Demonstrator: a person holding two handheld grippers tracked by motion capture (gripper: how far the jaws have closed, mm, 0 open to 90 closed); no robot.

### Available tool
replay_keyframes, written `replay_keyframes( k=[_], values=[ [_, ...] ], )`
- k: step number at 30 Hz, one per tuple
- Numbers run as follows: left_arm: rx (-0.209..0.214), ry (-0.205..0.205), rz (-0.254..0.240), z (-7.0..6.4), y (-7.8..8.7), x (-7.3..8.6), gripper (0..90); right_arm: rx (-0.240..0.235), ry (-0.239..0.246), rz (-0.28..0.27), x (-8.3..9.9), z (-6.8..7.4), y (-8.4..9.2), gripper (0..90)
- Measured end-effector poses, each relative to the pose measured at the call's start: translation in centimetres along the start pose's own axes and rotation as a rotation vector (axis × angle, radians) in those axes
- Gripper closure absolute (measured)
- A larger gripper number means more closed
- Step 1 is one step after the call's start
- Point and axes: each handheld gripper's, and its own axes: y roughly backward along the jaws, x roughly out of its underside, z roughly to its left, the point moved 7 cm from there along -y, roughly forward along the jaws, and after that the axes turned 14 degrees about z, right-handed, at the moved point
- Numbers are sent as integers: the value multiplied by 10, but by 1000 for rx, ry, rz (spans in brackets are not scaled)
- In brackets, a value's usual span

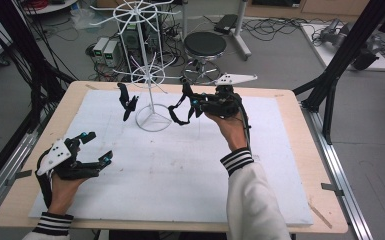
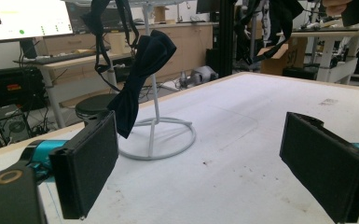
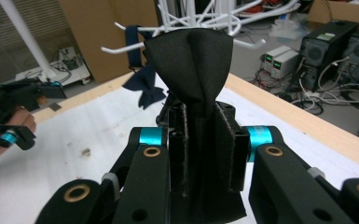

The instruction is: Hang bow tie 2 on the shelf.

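One black bow tie (image 3: pixel 191 60) sits pinched between the right tongs (image 3: pixel 200 149) (left tongs (image 1: pixel 92 147) spread, empty).

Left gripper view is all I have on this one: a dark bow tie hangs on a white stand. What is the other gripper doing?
Observer: The right gripper is shut on a second black bow tie, pinched between its pads.
Operator: Where is it relative to the stand?
Observer: In the high view it is held up just right of the white wire stand, and the tie's strap dangles below it.
Operator: And where does my own gripper sit on the table?
Observer: The left gripper is at the near left of the white board, jaws open, with nothing between them.
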Motion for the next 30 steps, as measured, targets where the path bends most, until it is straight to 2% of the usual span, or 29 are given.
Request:
replay_keyframes(
  k=[6,24,30],
  values=[
    [-1,1,0,0,0,0,120,-13,22,-6,-7,6,0,766],
    [2,-3,7,1,0,1,120,-44,44,-30,-30,17,-5,766],
    [0,0,2,1,1,1,120,-30,59,-37,-37,16,-8,766]
  ],
)
